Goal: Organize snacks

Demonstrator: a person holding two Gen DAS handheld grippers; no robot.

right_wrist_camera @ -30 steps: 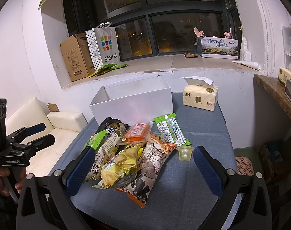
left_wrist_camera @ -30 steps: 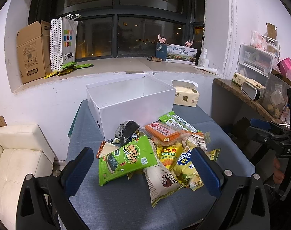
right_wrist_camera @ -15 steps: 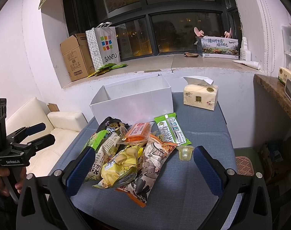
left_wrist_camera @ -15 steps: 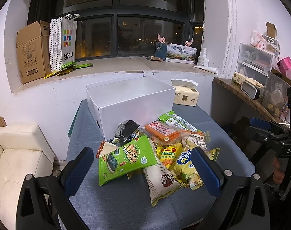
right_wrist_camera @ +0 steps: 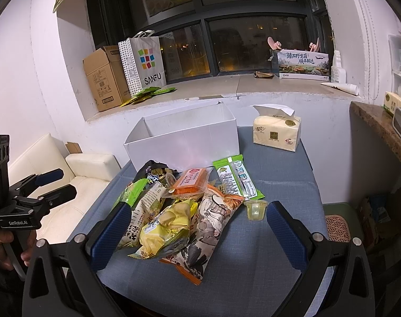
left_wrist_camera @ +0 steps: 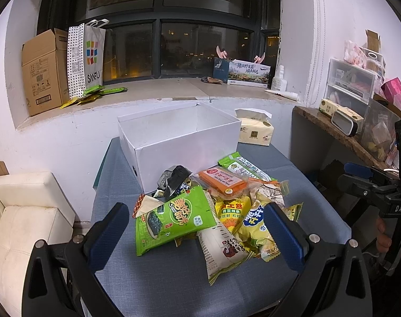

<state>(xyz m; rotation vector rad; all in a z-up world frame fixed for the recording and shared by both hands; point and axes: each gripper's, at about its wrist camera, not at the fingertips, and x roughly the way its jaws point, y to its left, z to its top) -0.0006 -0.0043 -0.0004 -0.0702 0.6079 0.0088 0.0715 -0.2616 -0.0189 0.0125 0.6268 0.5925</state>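
A pile of snack packets lies on the blue-grey table (left_wrist_camera: 174, 285), in front of an open, empty white box (left_wrist_camera: 179, 142) (right_wrist_camera: 184, 142). On top are a green seaweed bag (left_wrist_camera: 174, 219), an orange pack (left_wrist_camera: 221, 182) (right_wrist_camera: 191, 181), yellow bags (right_wrist_camera: 163, 229) and a small jelly cup (right_wrist_camera: 255, 208). My left gripper (left_wrist_camera: 197, 227) is open and empty, held above the near side of the pile. My right gripper (right_wrist_camera: 195, 227) is open and empty, also above the pile's near side.
A tissue pack (right_wrist_camera: 277, 133) stands right of the box. A cardboard carton (left_wrist_camera: 42, 68) and a paper bag (left_wrist_camera: 85, 58) stand on the window sill. A white sofa (left_wrist_camera: 18, 219) is left of the table, a cluttered shelf (left_wrist_camera: 359, 121) right.
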